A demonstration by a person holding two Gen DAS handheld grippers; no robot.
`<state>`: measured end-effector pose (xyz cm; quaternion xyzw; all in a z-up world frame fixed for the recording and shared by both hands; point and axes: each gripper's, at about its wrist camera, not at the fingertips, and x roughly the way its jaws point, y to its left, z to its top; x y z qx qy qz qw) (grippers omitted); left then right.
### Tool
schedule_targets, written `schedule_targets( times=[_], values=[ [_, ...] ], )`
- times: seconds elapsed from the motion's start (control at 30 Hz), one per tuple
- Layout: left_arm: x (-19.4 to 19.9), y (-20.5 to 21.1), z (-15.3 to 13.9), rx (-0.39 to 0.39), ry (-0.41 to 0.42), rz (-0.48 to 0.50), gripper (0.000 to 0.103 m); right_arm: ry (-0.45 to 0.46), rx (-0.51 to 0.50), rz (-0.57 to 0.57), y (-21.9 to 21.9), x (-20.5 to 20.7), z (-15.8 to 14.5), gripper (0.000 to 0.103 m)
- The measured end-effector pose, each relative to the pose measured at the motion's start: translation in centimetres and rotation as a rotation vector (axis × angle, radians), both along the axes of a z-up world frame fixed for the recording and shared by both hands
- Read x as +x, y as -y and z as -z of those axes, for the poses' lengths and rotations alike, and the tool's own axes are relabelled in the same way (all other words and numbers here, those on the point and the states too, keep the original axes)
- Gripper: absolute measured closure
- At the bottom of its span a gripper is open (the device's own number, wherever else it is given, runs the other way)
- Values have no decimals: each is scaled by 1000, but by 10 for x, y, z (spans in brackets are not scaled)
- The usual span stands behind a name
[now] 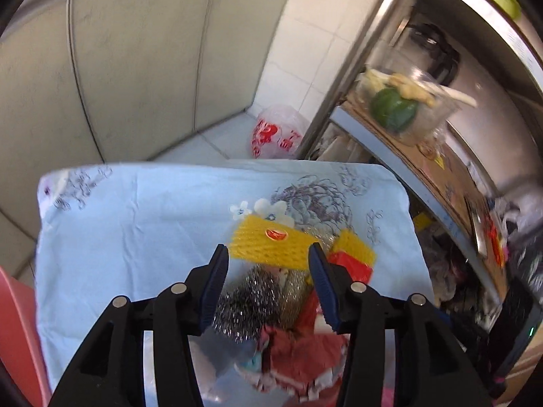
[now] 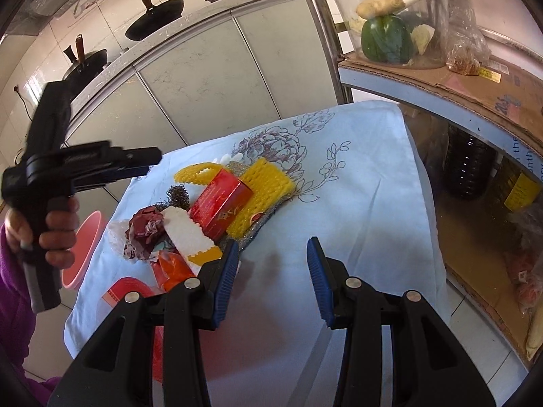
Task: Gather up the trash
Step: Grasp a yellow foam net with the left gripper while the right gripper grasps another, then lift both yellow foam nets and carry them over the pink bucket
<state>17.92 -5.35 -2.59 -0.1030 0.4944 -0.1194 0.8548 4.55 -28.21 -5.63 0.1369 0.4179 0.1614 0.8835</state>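
A heap of trash lies on a table under a pale blue flowered cloth [image 2: 356, 176]: yellow foam net sleeves [image 1: 271, 246] [image 2: 268, 178], a red carton [image 2: 220, 203], steel wool [image 1: 249, 300] [image 2: 179, 196], crumpled dark red paper [image 2: 146, 229] [image 1: 302, 352], a white foam strip [image 2: 186, 234] and orange wrappers [image 2: 171, 268]. My left gripper [image 1: 268, 254] is open above the heap, jaws on either side of a yellow sleeve and the steel wool. It also shows in the right wrist view [image 2: 135, 159]. My right gripper [image 2: 271, 247] is open and empty over bare cloth, right of the heap.
A pink bin [image 2: 83, 247] stands on the floor left of the table. A metal shelf rack [image 2: 441, 78] stands right, with a clear tub of vegetables [image 2: 387, 30] on cardboard. A plastic bag [image 1: 276, 132] lies on the floor. Cabinets [image 2: 210, 81] stand behind.
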Motion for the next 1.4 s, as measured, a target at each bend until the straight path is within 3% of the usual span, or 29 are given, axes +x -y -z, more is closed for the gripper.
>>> schedule_targets(
  times=[0.13,0.33,0.4,0.47,0.5,0.8,1.13,1.3,1.4],
  values=[
    [24,-3,21,-36,-91,-56,53,-19,25,6,2,9,4,60],
    [37,10,41,-27,-158,-47,54,-55,94,1,1,35,13,60],
    [37,13,44,-20,-156,-48,63,-73,111,4,0,44,18,60],
    [38,14,48,-33,-170,-38,85,-99,138,7,-1,54,25,60],
    [37,15,49,-33,-174,-34,88,-112,149,11,-2,58,29,60],
    [21,10,17,-61,-38,-3,91,-130,220,24,-6,82,36,60],
    [10,-3,-2,-101,18,-11,91,-156,272,40,-4,91,44,61],
    [4,-7,-5,-104,39,-16,91,-130,258,24,-9,88,38,92],
    [-1,-10,-11,-102,57,-18,91,-92,248,32,-7,84,30,93]
  ],
)
